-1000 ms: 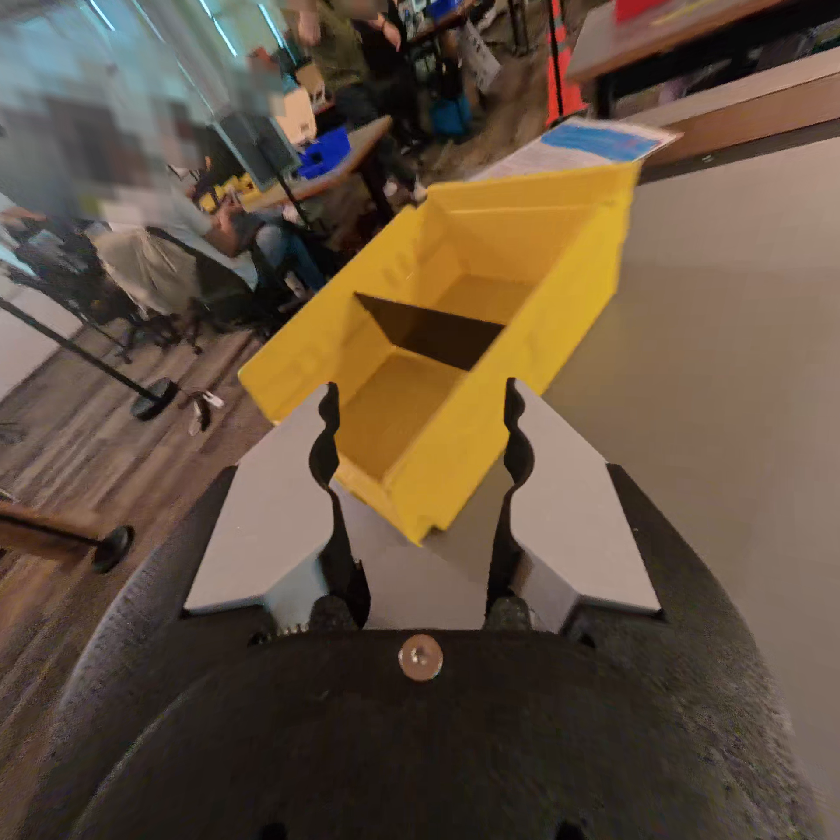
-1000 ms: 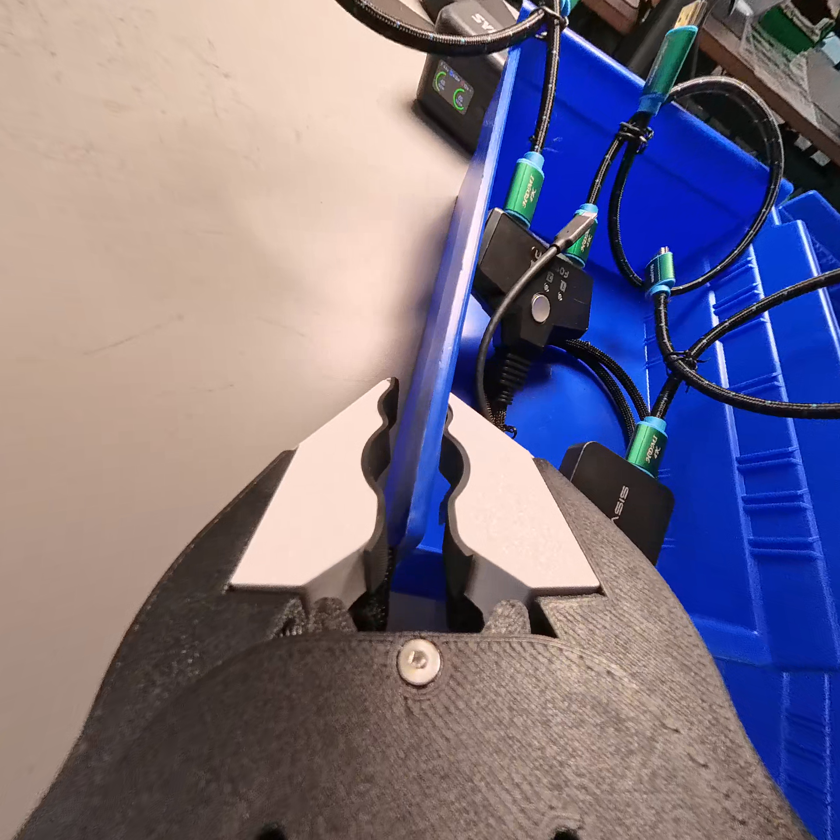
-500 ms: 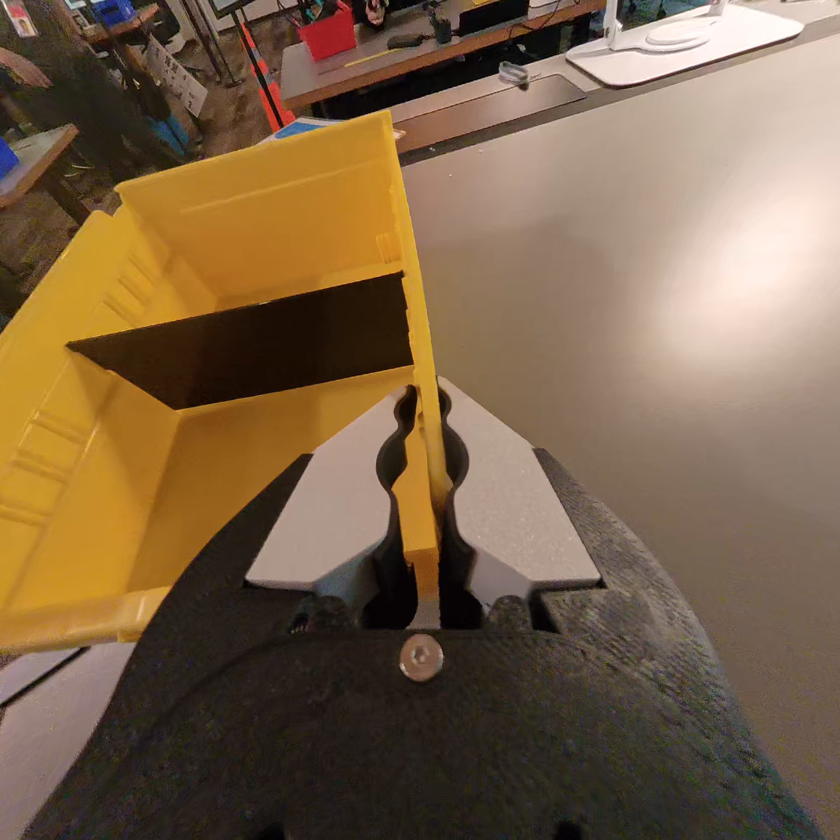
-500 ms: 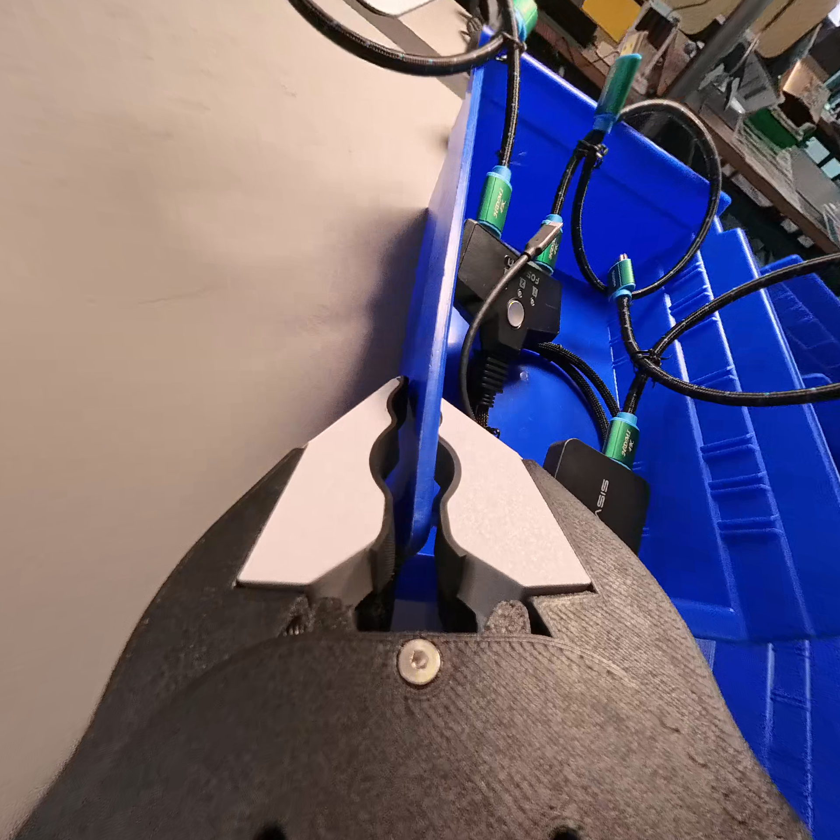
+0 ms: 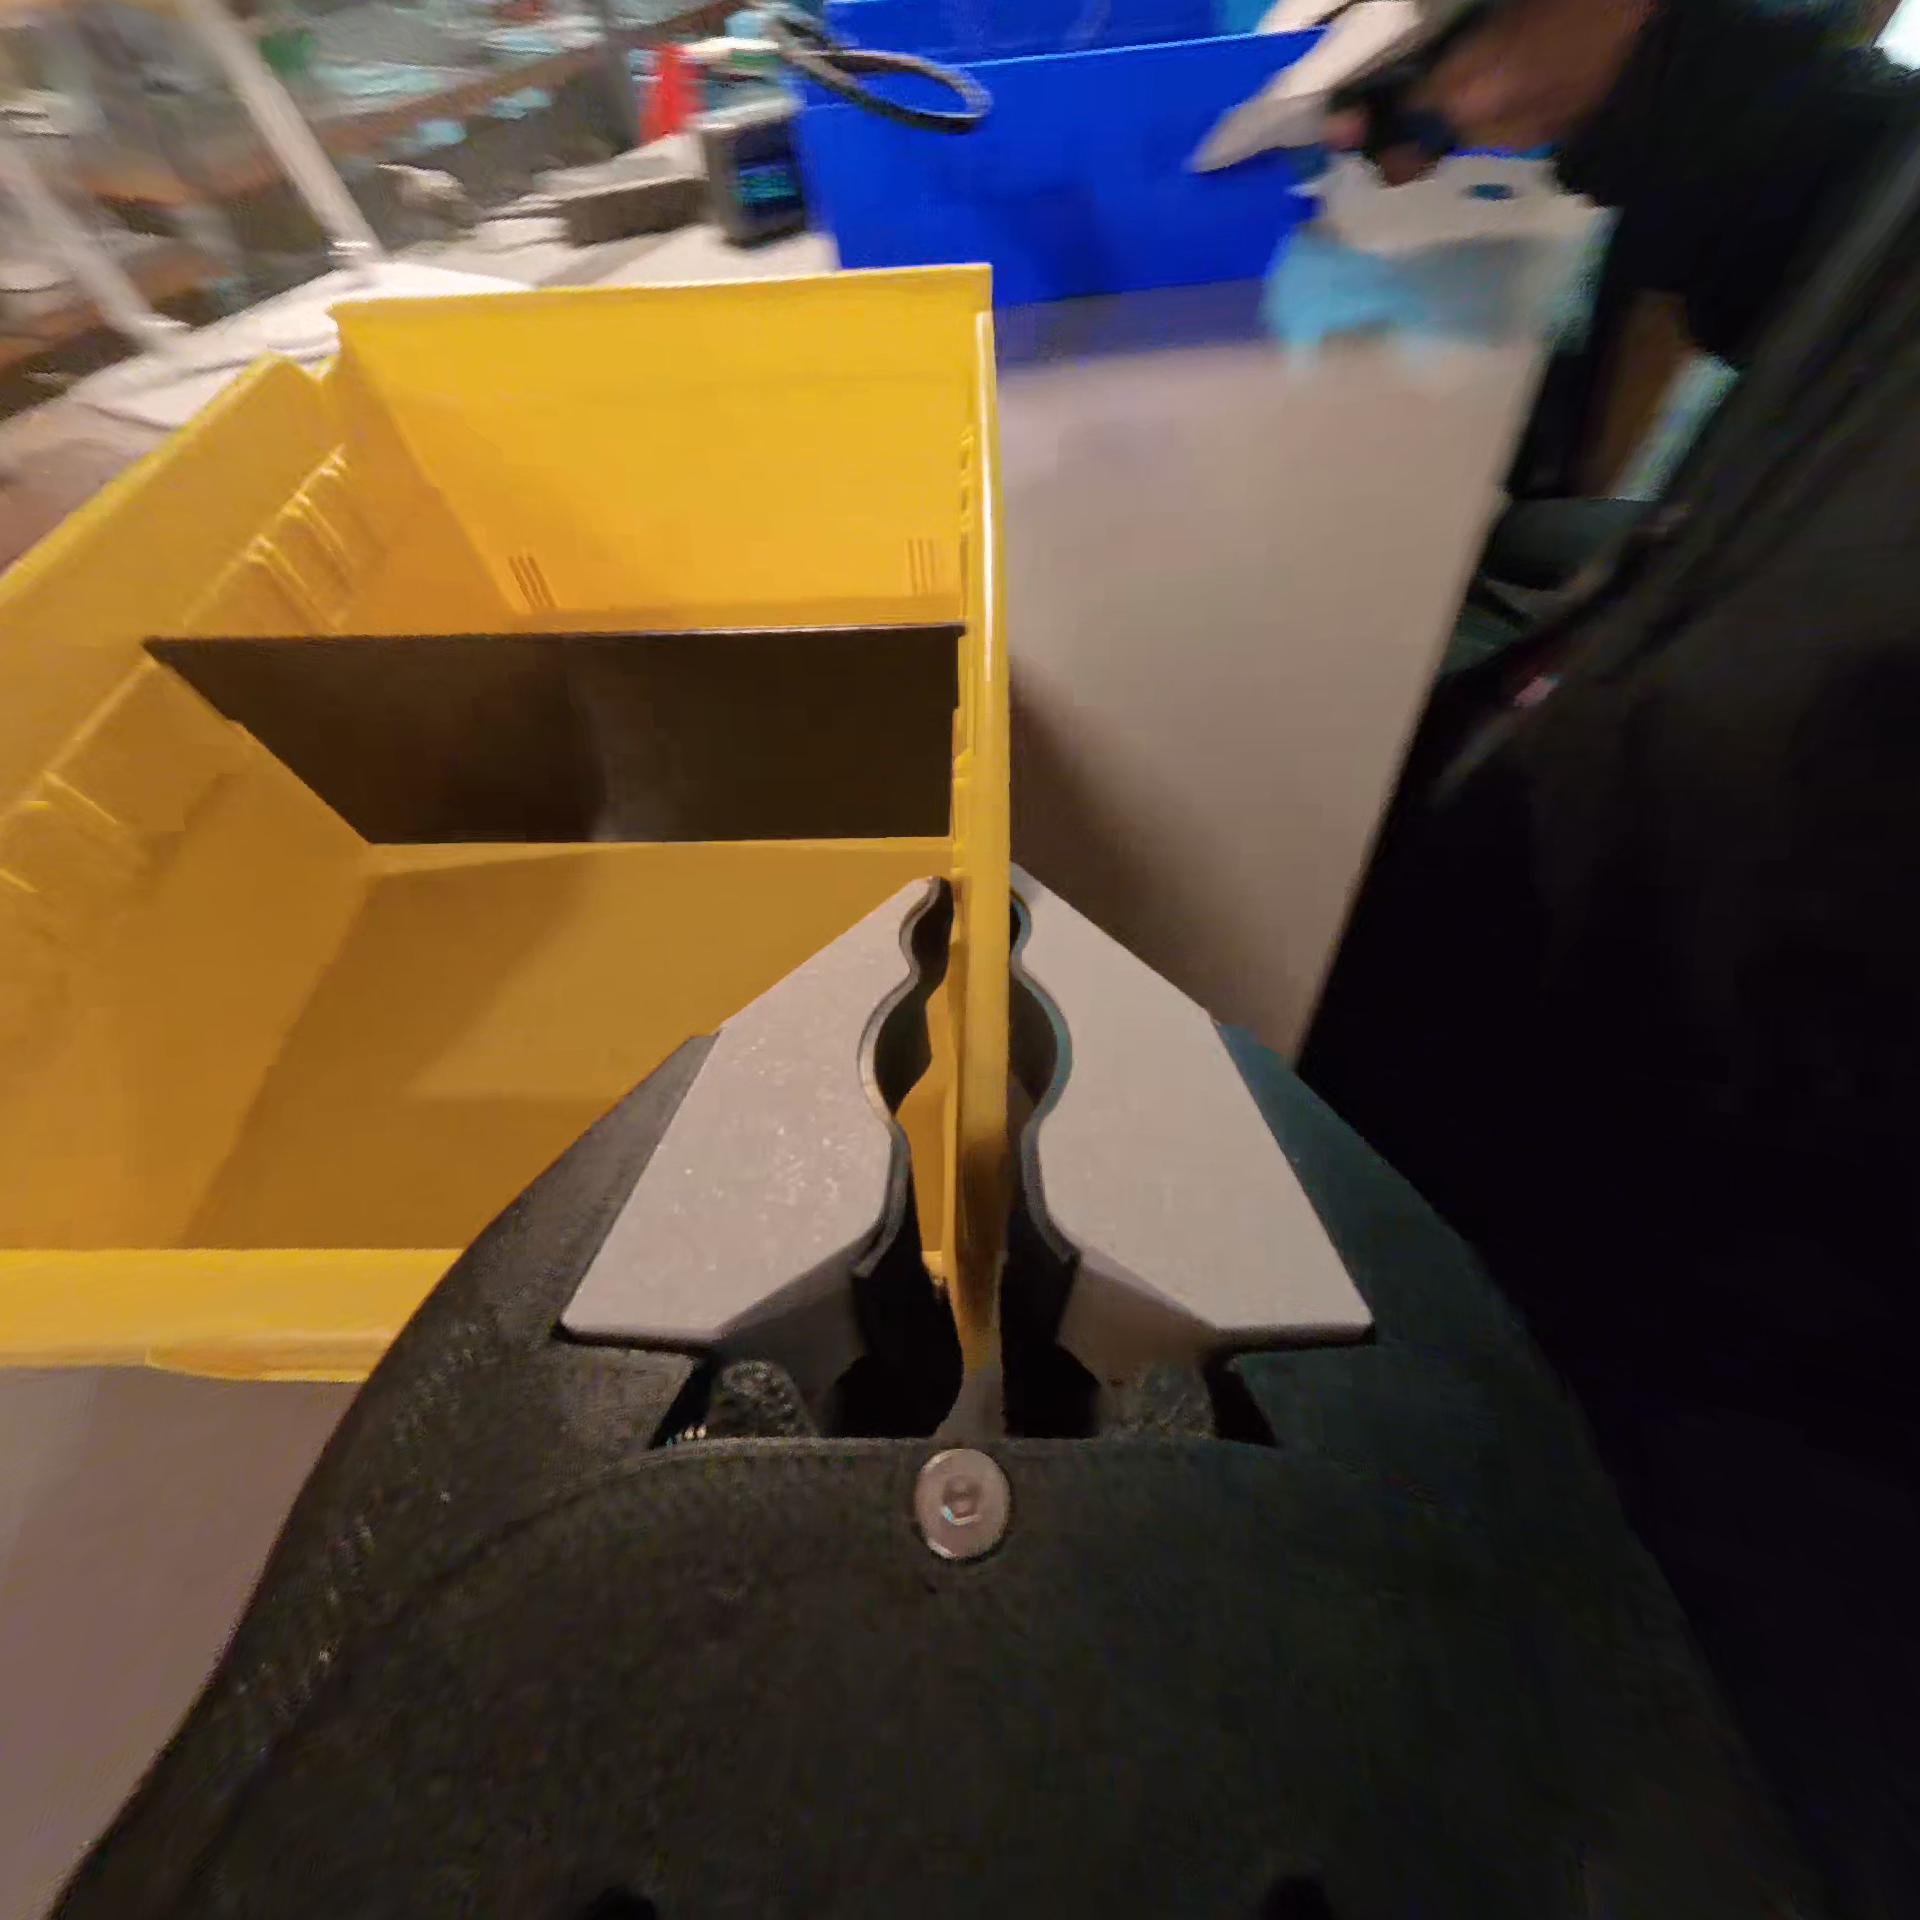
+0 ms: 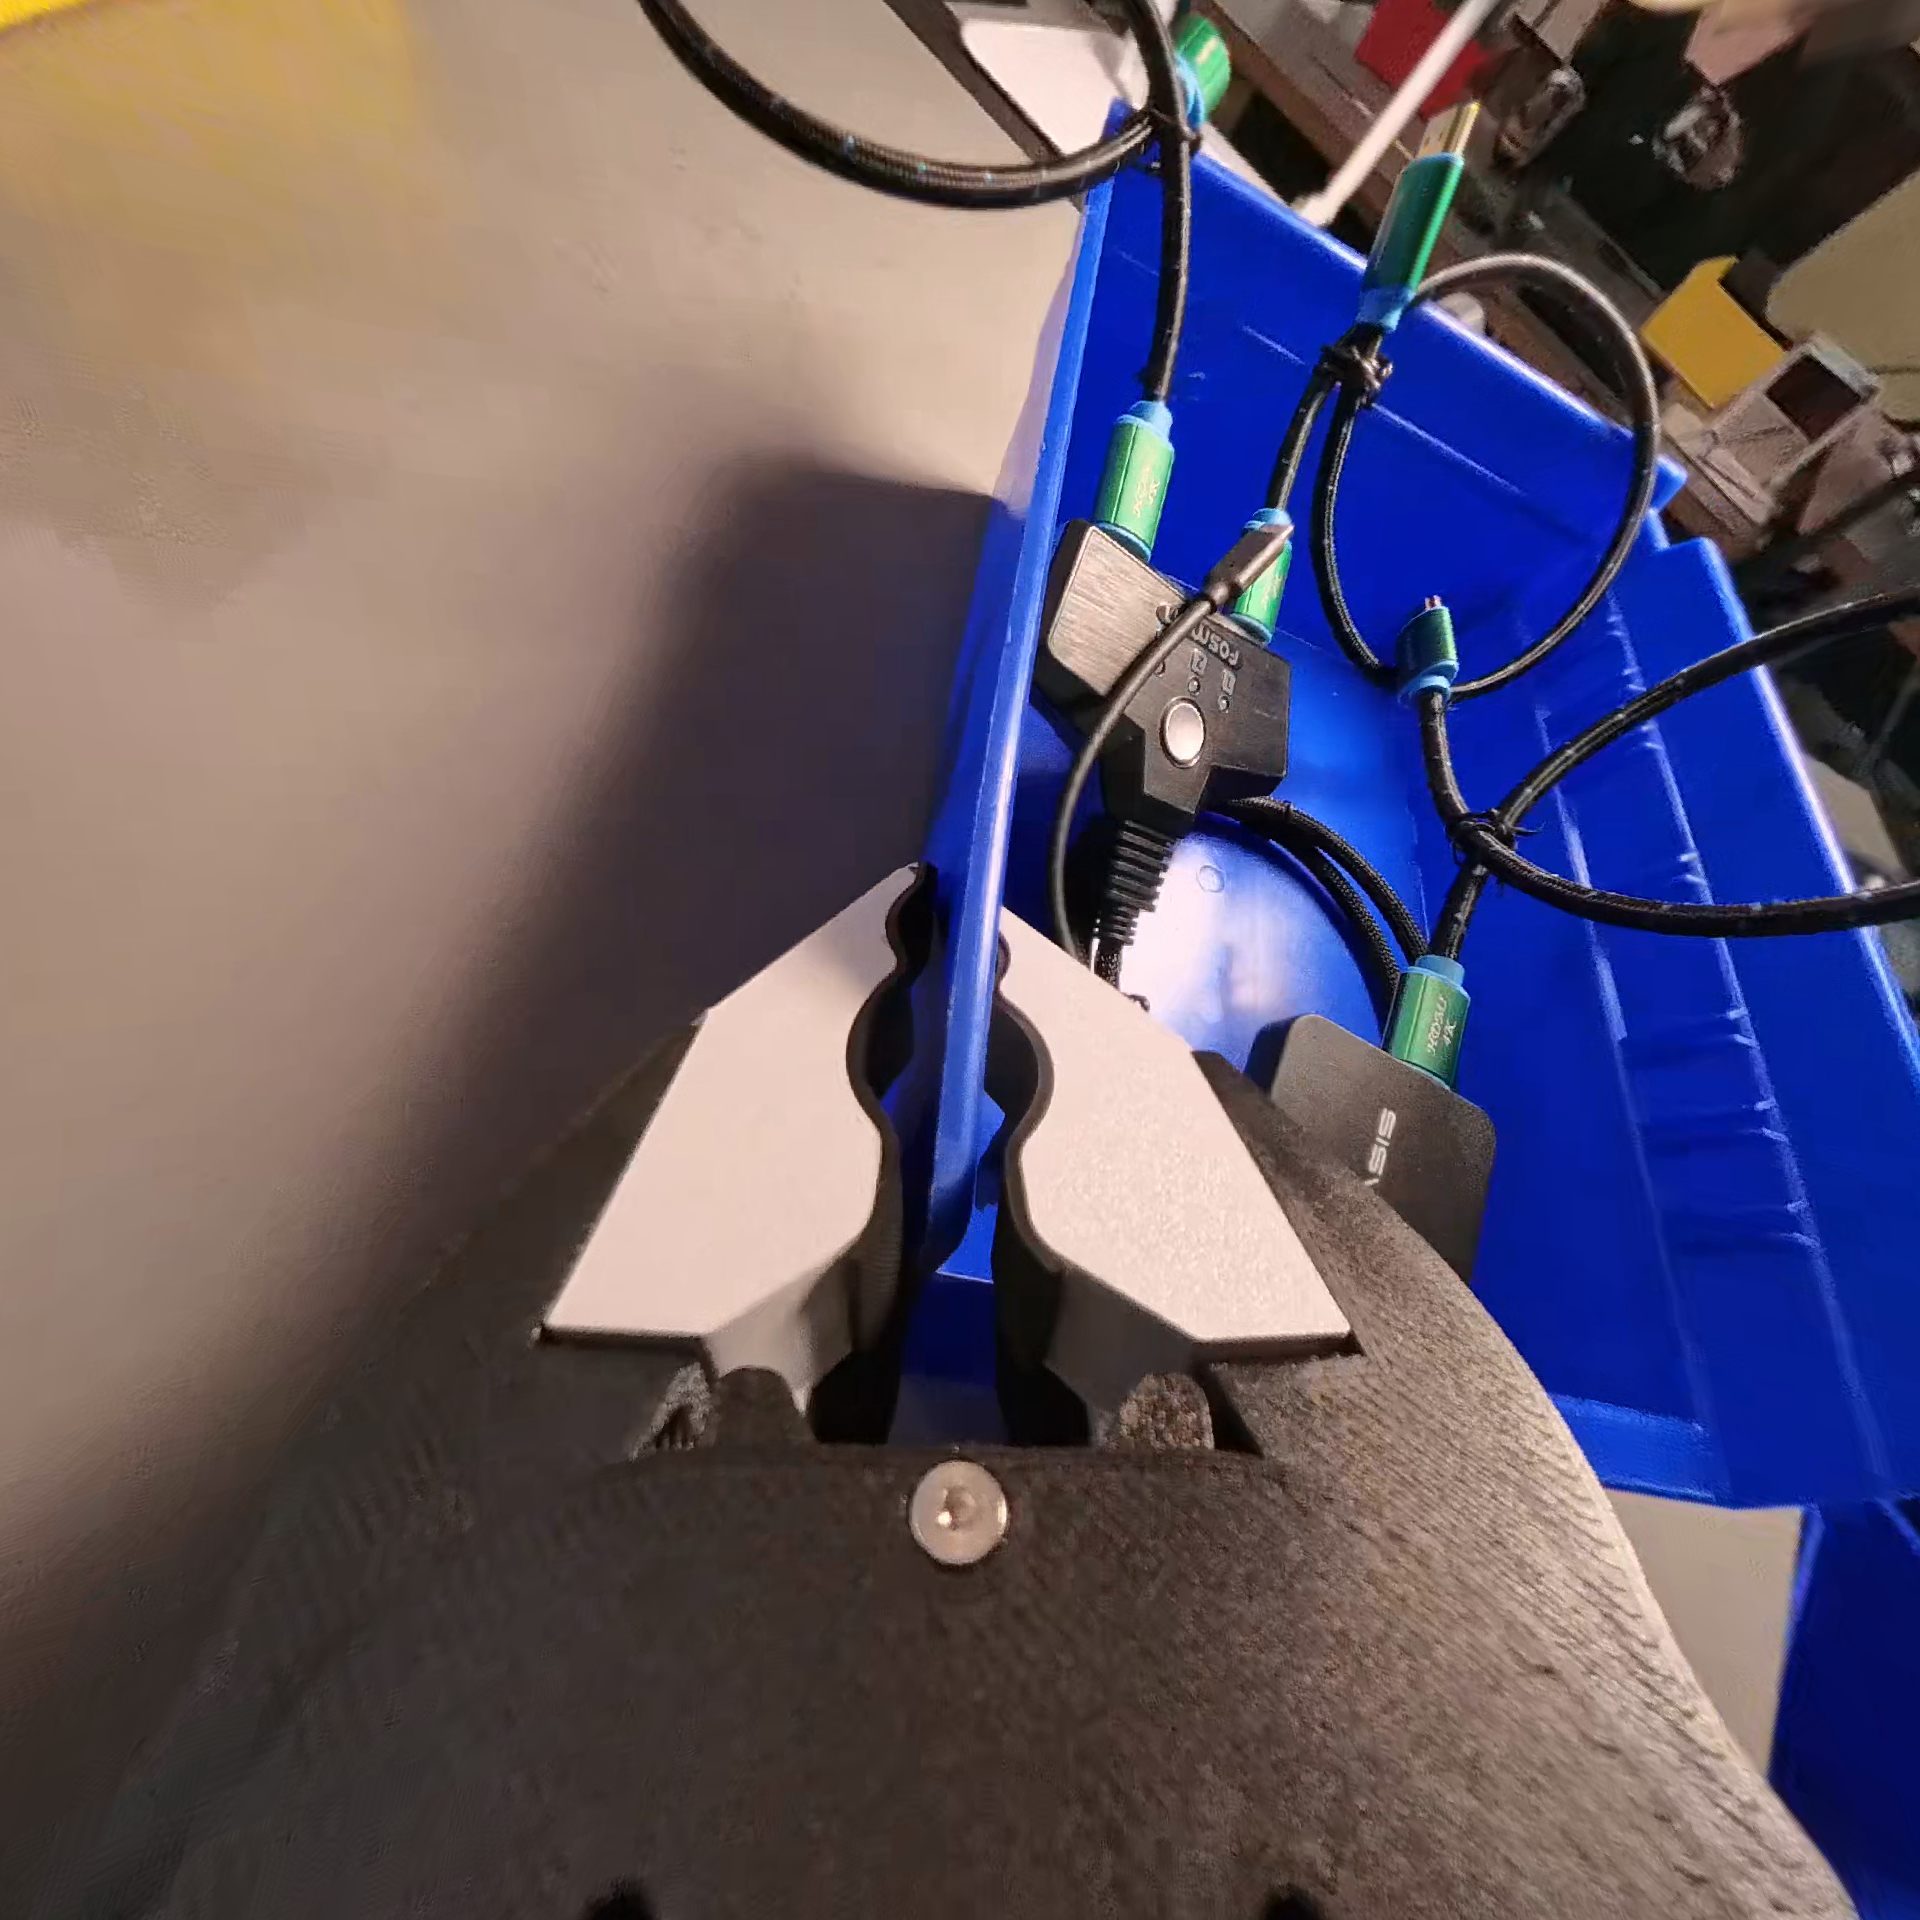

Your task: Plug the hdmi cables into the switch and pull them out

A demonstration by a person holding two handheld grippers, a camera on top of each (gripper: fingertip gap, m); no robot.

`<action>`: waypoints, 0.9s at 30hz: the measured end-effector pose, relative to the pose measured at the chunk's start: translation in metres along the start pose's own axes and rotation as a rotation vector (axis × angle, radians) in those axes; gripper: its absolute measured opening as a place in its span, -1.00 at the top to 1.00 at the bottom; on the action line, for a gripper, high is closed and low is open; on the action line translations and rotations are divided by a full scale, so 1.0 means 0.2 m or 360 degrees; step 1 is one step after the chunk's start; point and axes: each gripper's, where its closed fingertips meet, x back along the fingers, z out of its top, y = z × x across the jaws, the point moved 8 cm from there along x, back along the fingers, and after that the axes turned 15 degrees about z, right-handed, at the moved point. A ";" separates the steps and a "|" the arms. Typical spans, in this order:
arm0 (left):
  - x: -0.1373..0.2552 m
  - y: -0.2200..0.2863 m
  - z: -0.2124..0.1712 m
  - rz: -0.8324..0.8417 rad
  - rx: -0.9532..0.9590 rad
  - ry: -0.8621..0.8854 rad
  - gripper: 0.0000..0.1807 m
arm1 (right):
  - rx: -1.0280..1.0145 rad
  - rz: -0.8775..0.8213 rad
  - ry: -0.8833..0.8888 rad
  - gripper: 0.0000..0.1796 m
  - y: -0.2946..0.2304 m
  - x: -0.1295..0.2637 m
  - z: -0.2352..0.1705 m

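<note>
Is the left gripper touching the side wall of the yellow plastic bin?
Touching. The left wrist view shows the left gripper closed on the yellow plastic bin's side wall, both grey fingers pressing it.

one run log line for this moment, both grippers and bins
left gripper: shut on yellow bin wall | right gripper: shut on blue bin wall | hdmi switch: in blue bin, untouched

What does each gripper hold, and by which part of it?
The left gripper clamps the yellow bin by its right side wall. The right gripper clamps the blue bin by its left side wall.
</note>
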 end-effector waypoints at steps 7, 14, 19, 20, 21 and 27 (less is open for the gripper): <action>-0.03 0.16 0.04 -0.0391 -0.0053 -0.0013 0.92 | 0.0097 0.0211 0.0038 0.93 -0.11 -0.12 0.13; 0.03 0.23 0.03 -0.0552 -0.0051 -0.0028 0.91 | 0.0235 0.0391 0.0092 0.95 -0.23 -0.20 0.22; 0.04 0.25 0.04 -0.0643 -0.0065 -0.0036 0.90 | 0.0356 0.0532 0.0140 0.95 -0.21 -0.31 0.30; 0.04 0.25 0.04 -0.0649 -0.0066 -0.0037 0.90 | 0.0383 0.0567 0.0150 0.95 -0.21 -0.34 0.32; 0.03 0.26 0.04 -0.0653 -0.0071 -0.0037 0.90 | 0.0412 0.0605 0.0160 0.95 -0.20 -0.37 0.34; 0.01 0.30 0.06 -0.0679 -0.0080 -0.0040 0.89 | 0.0594 0.0855 0.0229 0.94 -0.15 -0.56 0.47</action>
